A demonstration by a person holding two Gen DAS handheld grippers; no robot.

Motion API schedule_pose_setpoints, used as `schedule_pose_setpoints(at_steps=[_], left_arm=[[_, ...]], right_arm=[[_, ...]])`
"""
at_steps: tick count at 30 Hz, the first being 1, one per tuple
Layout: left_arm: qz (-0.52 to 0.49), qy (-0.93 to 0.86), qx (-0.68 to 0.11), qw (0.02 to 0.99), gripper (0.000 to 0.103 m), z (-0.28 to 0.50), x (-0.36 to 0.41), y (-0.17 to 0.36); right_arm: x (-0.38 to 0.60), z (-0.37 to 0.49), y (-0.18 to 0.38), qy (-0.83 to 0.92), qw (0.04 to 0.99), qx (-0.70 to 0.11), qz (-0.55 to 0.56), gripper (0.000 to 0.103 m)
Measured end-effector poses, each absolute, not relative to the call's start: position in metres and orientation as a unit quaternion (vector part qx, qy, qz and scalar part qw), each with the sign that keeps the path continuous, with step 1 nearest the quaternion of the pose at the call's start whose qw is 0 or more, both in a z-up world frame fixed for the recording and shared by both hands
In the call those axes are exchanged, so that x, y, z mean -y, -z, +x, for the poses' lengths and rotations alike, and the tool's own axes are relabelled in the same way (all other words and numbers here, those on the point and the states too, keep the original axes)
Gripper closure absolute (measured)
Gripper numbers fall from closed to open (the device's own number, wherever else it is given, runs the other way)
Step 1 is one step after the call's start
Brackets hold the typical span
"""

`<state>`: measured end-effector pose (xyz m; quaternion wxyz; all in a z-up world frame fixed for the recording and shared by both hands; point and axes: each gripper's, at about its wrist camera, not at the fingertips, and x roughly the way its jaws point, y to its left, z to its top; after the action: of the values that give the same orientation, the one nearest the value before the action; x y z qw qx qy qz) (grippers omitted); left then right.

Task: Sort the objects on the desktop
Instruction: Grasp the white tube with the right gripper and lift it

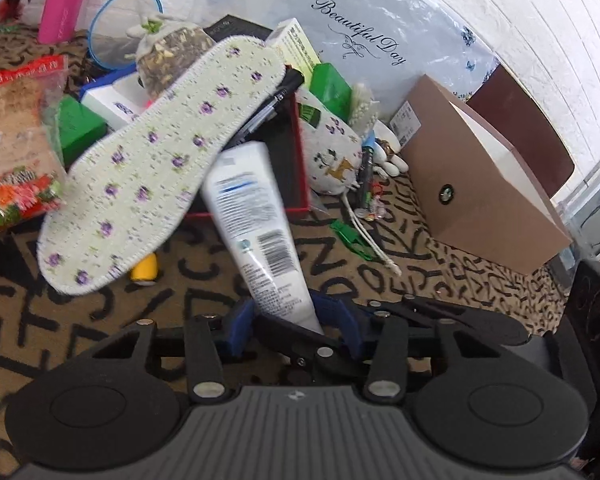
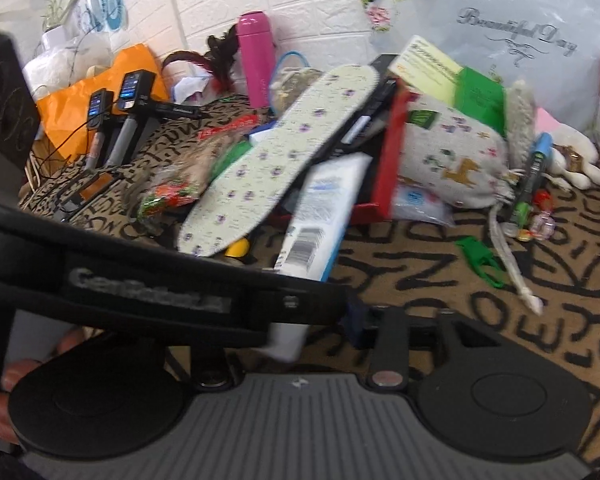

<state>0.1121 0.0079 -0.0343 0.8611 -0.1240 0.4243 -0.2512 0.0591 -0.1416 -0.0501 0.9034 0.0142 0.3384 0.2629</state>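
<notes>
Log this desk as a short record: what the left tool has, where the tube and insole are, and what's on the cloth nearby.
surface: letter-patterned cloth
left tool: shut on white tube
tube: flat end in the tool, far end at the red box
insole: floral, leaning across the clutter, overlapping the tube
green clip: on the cloth, right of the tube
cardboard box: far right, apart from the pile

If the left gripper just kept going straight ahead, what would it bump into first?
It already has the white tube between its fingers. Past the tube's far end, probably the red tray, though depth is unclear.
</notes>
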Motion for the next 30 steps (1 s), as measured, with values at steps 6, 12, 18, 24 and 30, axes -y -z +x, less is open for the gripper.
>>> schedule_pose_setpoints(at_steps=[6, 12, 18, 24, 30], left_arm=[[-0.126, 0.267, -0.429, 0.853, 0.056, 0.095, 0.026, 0.038], [-0.147, 0.278, -0.433, 0.845, 0.060, 0.083, 0.043, 0.037], [-0.169, 0.242, -0.452, 0.842, 0.055, 0.101, 0.044, 0.043], [-0.150, 0.238, -0.450, 0.847, 0.048, 0.108, 0.059, 0.042], [-0.124, 0.239, -0.449, 0.852, 0.052, 0.110, 0.066, 0.041]], right_arm=[[0.167, 0.044, 0.051, -0.246, 0.905, -0.345, -0.029, 0.074], [0.203, 0.024, 0.046, -0.237, 0.905, -0.350, -0.044, 0.075], [0.227, 0.016, 0.051, -0.233, 0.903, -0.359, -0.026, 0.075], [0.227, 0.016, 0.054, -0.231, 0.904, -0.359, -0.028, 0.073], [0.227, 0.018, 0.053, -0.234, 0.903, -0.358, -0.027, 0.067]])
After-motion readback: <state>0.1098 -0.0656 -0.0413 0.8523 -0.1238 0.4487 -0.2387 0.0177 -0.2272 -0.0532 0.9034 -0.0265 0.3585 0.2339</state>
